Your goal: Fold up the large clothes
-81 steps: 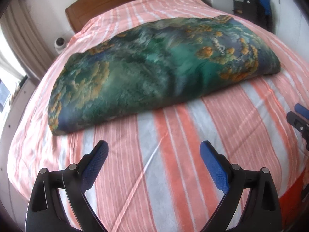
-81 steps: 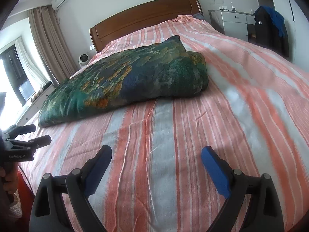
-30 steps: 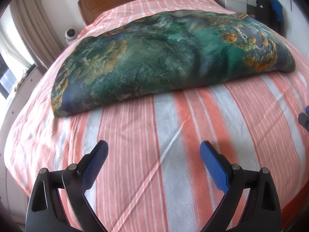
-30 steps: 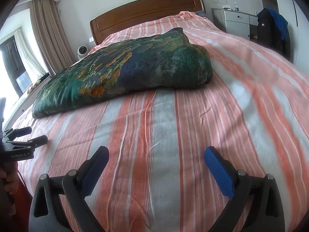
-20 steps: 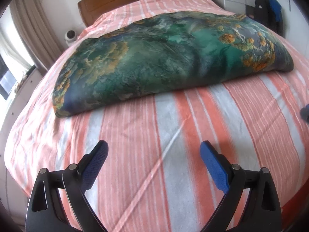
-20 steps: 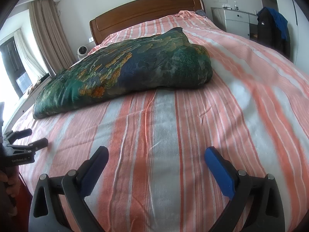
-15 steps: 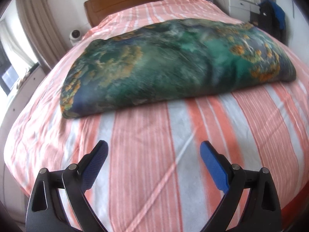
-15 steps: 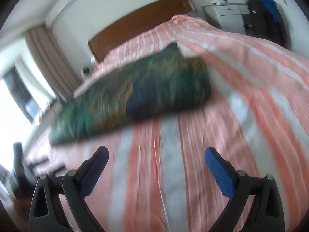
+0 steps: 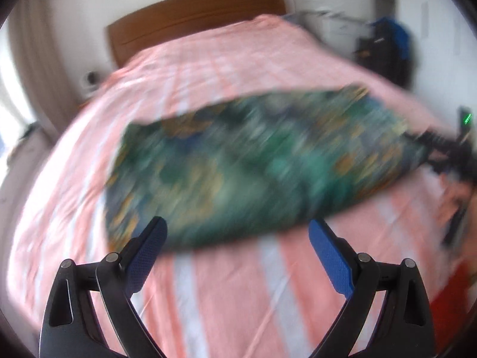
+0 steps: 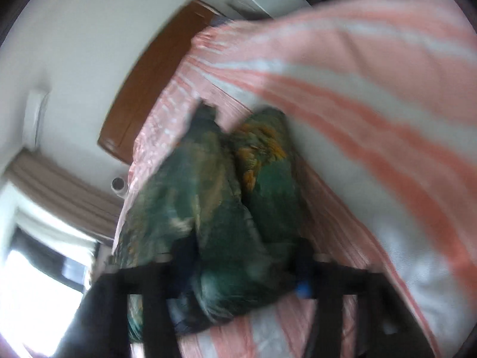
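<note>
A folded green and blue patterned cloth (image 9: pixel 262 164) lies across the pink striped bed (image 9: pixel 226 292). My left gripper (image 9: pixel 237 253) is open and empty, just short of the cloth's near left edge. The right gripper shows at the cloth's right end in the left wrist view (image 9: pixel 441 149). In the blurred, tilted right wrist view my right gripper (image 10: pixel 244 262) has its fingers on either side of the cloth's folded end (image 10: pixel 247 208); the blur hides whether they grip it.
A wooden headboard (image 9: pixel 193 26) stands at the far end of the bed. A white dresser and a dark jacket (image 9: pixel 387 50) are at the far right. Curtains (image 9: pixel 38 74) and a window are at the left.
Both grippers have moved fast toward the cloth. The right gripper rolled over and reached the cloth's right end. The left gripper came up to the near left edge.
</note>
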Available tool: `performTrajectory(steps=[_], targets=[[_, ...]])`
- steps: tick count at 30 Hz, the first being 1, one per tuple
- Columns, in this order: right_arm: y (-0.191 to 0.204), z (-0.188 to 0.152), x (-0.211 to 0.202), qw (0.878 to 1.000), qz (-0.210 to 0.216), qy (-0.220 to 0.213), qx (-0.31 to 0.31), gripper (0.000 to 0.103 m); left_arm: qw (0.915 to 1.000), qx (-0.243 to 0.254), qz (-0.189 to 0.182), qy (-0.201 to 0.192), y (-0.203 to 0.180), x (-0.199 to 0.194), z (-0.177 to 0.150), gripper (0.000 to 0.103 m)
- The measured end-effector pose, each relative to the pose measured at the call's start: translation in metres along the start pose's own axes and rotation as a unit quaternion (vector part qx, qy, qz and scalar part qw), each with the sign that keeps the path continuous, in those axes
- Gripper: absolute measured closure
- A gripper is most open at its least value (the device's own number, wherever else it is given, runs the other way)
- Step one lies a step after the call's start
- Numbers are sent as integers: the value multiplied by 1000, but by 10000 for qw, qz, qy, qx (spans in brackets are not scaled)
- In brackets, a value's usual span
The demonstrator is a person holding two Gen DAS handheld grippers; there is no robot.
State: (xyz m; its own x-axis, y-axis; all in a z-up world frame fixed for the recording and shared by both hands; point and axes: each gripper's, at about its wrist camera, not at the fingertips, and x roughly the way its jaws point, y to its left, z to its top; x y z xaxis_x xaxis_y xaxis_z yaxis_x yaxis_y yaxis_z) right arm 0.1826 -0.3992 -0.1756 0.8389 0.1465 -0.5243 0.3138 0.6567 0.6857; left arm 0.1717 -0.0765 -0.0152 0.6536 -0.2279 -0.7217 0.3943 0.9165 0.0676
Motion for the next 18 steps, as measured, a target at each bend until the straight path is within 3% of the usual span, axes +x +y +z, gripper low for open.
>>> performTrajectory(steps=[2, 5, 6, 8, 13, 16, 18], targets=[[23, -5, -19, 9982, -17, -248, -552, 62, 9976, -58, -686, -54, -3, -5, 31, 7], [75, -24, -48, 9853, -7, -669, -1573, 63, 9837, -149, -1793, 23, -21, -5, 93, 7], [94, -33, -54, 9784, 13, -769, -1918, 63, 9768, -60, -2136, 135, -31, -1, 110, 6], [138, -58, -66, 9546, 48, -924, -2832, 63, 9703, 144, -2389, 355, -48, 7, 132, 6], [223, -135, -68, 8768, 134, -1069, -4687, 65, 9769, 1035, -1765, 622, -79, 21, 144, 6], [248, -174, -65, 8397, 102, -1154, -5306, 67, 9836, 1323, -980, 738, -78, 28, 131, 7], [255, -187, -63, 8313, 99, -1155, -5436, 67, 9864, 1375, -550, 717, -71, 35, 121, 30]])
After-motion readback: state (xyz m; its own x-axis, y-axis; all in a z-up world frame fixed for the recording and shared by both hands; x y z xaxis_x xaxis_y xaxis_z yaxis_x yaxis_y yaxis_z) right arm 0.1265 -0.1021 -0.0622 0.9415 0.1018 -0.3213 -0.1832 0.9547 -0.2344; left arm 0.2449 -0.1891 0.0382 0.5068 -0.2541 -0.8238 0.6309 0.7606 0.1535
